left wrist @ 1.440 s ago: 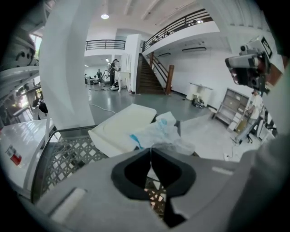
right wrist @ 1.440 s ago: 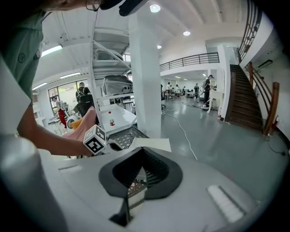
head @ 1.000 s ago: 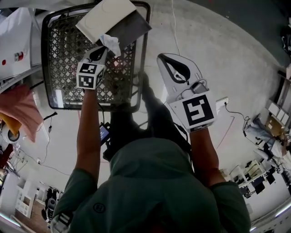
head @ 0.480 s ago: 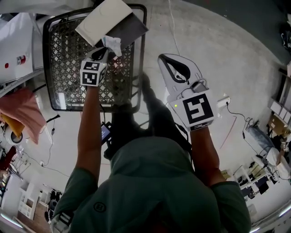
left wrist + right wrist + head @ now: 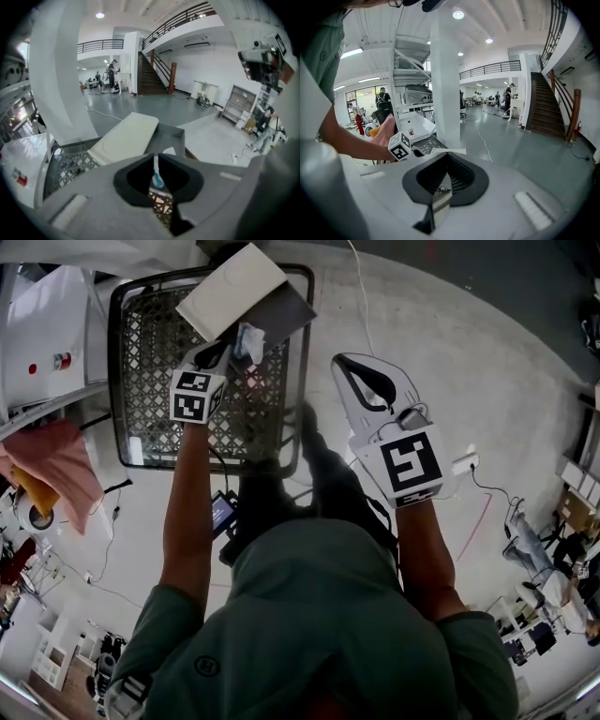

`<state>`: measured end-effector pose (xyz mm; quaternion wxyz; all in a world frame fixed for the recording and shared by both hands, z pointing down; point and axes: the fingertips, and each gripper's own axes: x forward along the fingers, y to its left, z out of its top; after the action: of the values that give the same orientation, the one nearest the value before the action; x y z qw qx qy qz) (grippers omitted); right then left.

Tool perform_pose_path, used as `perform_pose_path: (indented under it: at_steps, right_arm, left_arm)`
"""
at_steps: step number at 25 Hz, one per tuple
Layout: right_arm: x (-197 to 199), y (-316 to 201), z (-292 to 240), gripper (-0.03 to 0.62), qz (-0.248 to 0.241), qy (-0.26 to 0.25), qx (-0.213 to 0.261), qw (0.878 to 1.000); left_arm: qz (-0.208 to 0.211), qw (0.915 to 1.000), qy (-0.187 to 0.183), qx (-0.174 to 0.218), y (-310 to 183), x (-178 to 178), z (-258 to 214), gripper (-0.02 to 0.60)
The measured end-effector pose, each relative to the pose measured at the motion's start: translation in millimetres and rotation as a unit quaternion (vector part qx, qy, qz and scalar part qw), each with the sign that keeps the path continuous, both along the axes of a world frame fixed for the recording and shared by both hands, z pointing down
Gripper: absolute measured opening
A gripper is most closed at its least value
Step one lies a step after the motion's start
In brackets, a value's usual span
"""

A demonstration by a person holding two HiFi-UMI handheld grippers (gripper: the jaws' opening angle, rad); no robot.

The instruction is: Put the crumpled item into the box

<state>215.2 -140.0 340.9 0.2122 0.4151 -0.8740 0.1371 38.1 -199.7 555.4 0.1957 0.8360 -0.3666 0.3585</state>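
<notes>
Head view shows the crumpled item (image 5: 249, 339), a small white wad, at the upper centre of the frame, right at the near edge of the box (image 5: 284, 311). It is pinched at the tip of the left gripper (image 5: 225, 351). In the left gripper view a thin white strip with a teal patch stands between the two jaws, which are only a sliver apart and opening, so the pinch is loosening. The box is grey inside, and its white lid (image 5: 230, 287) is thrown back toward the upper left. It sits on the far rim of a black mesh basket (image 5: 150, 362) that fills the upper left of the head view.

The right gripper (image 5: 354, 367) hangs just right of centre, apart from the basket. Its own view shows the jaws pressed together with nothing between them. A pink cloth (image 5: 66, 465) lies at the left edge, off to the side.

The step in hand looks like the release, with the wad brought to the box mouth and the claw beginning to let go. From the head view I cannot tell whether the wad sits fully over the opening or over the box's front wall. The next move seems to call for the jaws to spread enough for the paper to fall free. If it clings to a pad, a small nudge forward would help before lifting away.
</notes>
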Motion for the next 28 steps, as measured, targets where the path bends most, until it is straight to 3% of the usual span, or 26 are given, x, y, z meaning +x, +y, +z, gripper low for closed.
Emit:
perform_pose_path:
  at_steps: [9,13,21,28]
  right_arm:
    - [-3,-5,-44,0.006,-0.027,-0.003,0.032,0.999]
    - [-19,-7,-66,0.006,-0.04,-0.007,0.048,0.998]
    - [-44,19,-120,0.006,-0.073,-0.021,0.069,0.995]
    - [-76,47,-183,0.006,-0.138,-0.042,0.102,0.984]
  left_arm:
    - [0.021,0.9961,0.02,0.084,1,6,-114,0.029]
    - [0.019,0.9915,0.037,0.123,5,-9,-174,0.028]
    - [0.02,0.9758,0.058,0.21,47,-31,-297,0.02]
    - [0.004,0.9577,0.068,0.28,94,-52,-394,0.014]
